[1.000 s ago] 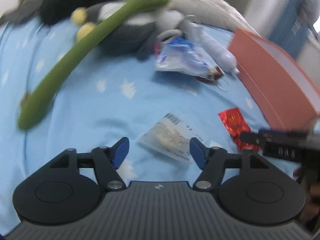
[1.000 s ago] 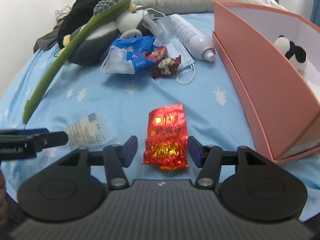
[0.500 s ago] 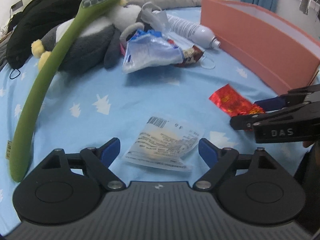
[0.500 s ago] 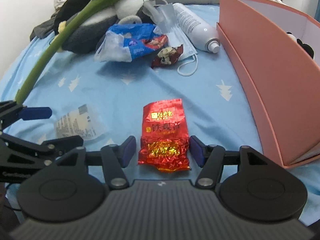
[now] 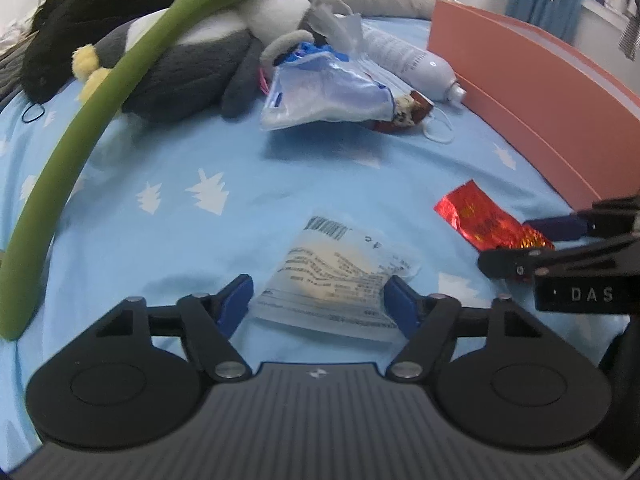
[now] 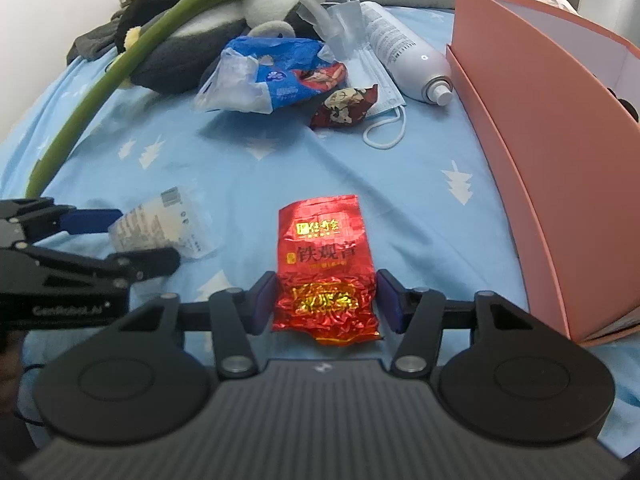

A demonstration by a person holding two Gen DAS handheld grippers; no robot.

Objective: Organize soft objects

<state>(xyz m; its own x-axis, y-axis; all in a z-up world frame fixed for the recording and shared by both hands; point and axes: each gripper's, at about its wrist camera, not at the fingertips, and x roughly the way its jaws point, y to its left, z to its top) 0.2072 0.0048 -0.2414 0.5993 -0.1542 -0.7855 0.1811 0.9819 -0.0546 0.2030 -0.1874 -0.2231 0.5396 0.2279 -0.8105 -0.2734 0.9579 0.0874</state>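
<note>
A blue bedsheet [image 6: 320, 168] with white tree shapes filled both views. An orange box [image 6: 532, 128] stood open along the right edge of the right wrist frame. At upper left lay a grey plush toy [image 5: 188, 68] with a long green brush [image 5: 80, 132] slanting across it. A white spray bottle [image 6: 404, 64] lay at top centre, beside a blue plastic bag [image 6: 276, 74] and a face mask [image 6: 382, 96].

The left gripper [image 5: 318, 300] stood wide open, its 2 blue fingers flanking the near end of a white printed packet [image 5: 340, 284] at lower centre, gripping nothing. The right gripper [image 6: 326, 302] was likewise open, straddling the lower end of a red foil tea packet [image 6: 326, 264] flat on the sheet at frame centre.
</note>
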